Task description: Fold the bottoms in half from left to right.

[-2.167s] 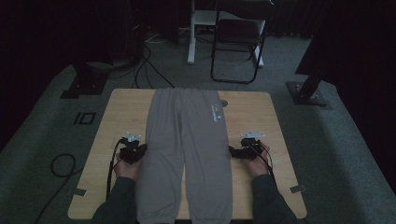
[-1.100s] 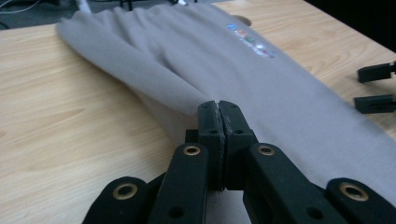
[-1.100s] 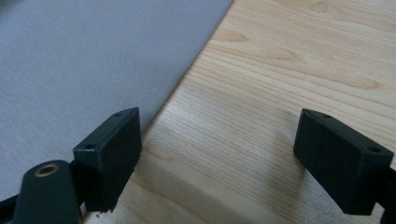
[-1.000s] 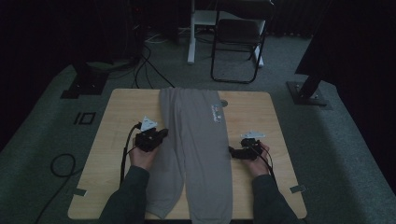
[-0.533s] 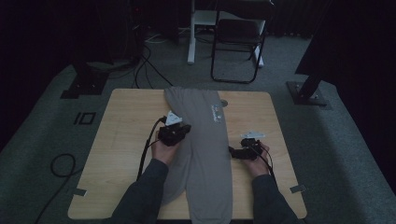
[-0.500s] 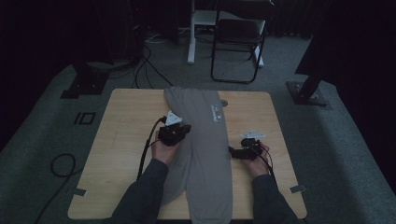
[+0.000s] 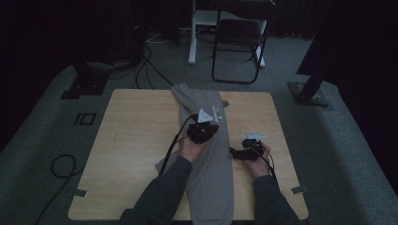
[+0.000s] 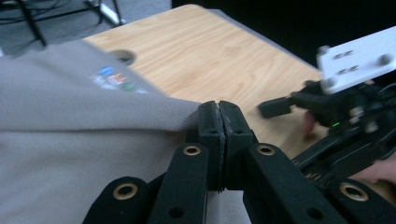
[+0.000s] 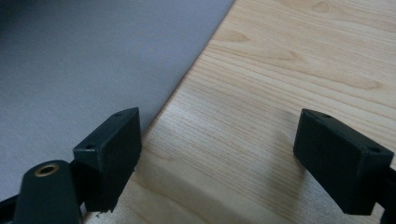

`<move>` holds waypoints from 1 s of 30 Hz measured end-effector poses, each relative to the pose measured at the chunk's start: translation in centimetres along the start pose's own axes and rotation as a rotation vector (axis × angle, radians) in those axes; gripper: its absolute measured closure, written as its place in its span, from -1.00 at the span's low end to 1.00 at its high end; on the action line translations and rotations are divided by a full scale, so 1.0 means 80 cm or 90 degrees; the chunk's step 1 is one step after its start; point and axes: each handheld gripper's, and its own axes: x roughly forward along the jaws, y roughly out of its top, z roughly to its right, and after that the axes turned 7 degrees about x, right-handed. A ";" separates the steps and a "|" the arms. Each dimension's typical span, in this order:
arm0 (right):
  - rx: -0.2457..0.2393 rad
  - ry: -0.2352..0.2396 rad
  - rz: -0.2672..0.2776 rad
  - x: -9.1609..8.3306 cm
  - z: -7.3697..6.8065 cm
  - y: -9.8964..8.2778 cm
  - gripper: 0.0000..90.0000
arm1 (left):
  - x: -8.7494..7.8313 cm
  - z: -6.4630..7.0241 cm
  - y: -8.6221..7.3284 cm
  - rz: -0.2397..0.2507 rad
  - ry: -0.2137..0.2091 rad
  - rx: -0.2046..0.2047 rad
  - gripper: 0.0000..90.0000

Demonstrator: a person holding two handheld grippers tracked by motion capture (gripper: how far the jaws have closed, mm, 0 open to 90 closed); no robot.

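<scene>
- Grey trousers [image 7: 206, 154] lie lengthwise down the centre of the wooden table [image 7: 136, 154] in the high view, running from the far edge to the near edge, with one leg folded over onto the other.
- Left gripper [image 7: 202, 132] sits just above the frame's centre, over the trousers; in the left gripper view its jaws are pressed together, pinching a fold of the grey cloth [image 8: 93, 140].
- A small coloured label [image 8: 113, 78] shows on the fabric at upper left of that view, beside a round hole [image 8: 122, 56] in the tabletop.
- Right gripper [image 7: 234, 152] rests right of centre, just beside the trousers' right edge.
- In the right gripper view its jaws stand spread over bare wood, the cloth edge [image 9: 93, 74] near the left jaw; contact cannot be told.
</scene>
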 end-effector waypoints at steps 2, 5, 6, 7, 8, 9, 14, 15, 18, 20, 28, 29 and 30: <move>0.000 0.000 0.000 0.000 0.000 0.000 -0.66 | 0.010 0.008 0.004 0.001 -0.018 -0.003 0.97; 0.000 0.000 0.000 0.000 0.000 0.000 -0.66 | 0.026 0.015 0.002 -0.016 -0.029 0.004 0.95; -0.001 0.000 0.000 0.000 0.000 0.000 -0.66 | 0.030 0.014 -0.001 -0.019 -0.038 -0.002 0.90; 0.000 0.000 0.000 0.000 0.000 0.000 -0.66 | 0.031 0.012 -0.004 -0.018 -0.046 -0.010 0.83; -0.001 0.000 0.000 0.000 0.000 0.000 -0.66 | 0.029 0.006 -0.010 -0.018 -0.059 -0.019 0.69; -0.002 0.000 0.000 0.000 0.000 0.000 -0.66 | 0.026 0.003 -0.012 -0.020 -0.056 -0.022 0.65; -0.001 0.000 0.000 0.000 0.000 0.000 -0.58 | 0.001 -0.014 -0.021 -0.017 -0.038 -0.026 0.52; 0.000 -0.002 0.002 -0.002 0.000 0.000 -0.45 | -0.007 -0.019 -0.025 -0.018 -0.031 -0.029 0.51; -0.004 -0.005 0.011 -0.007 -0.004 0.005 -0.28 | -0.028 -0.038 -0.042 -0.026 -0.005 -0.036 0.49; -0.005 -0.001 0.018 -0.010 -0.007 0.009 -0.23 | -0.034 -0.045 -0.049 -0.030 0.001 -0.043 0.48; -0.028 0.038 0.050 -0.008 -0.046 0.056 0.00 | -0.045 -0.085 -0.118 -0.091 0.042 -0.097 0.49; -0.030 0.042 0.045 0.001 -0.055 0.065 0.01 | -0.042 -0.087 -0.123 -0.096 0.040 -0.103 0.49; -0.030 0.042 0.045 0.001 -0.055 0.065 0.01 | -0.038 -0.089 -0.127 -0.105 0.039 -0.107 0.49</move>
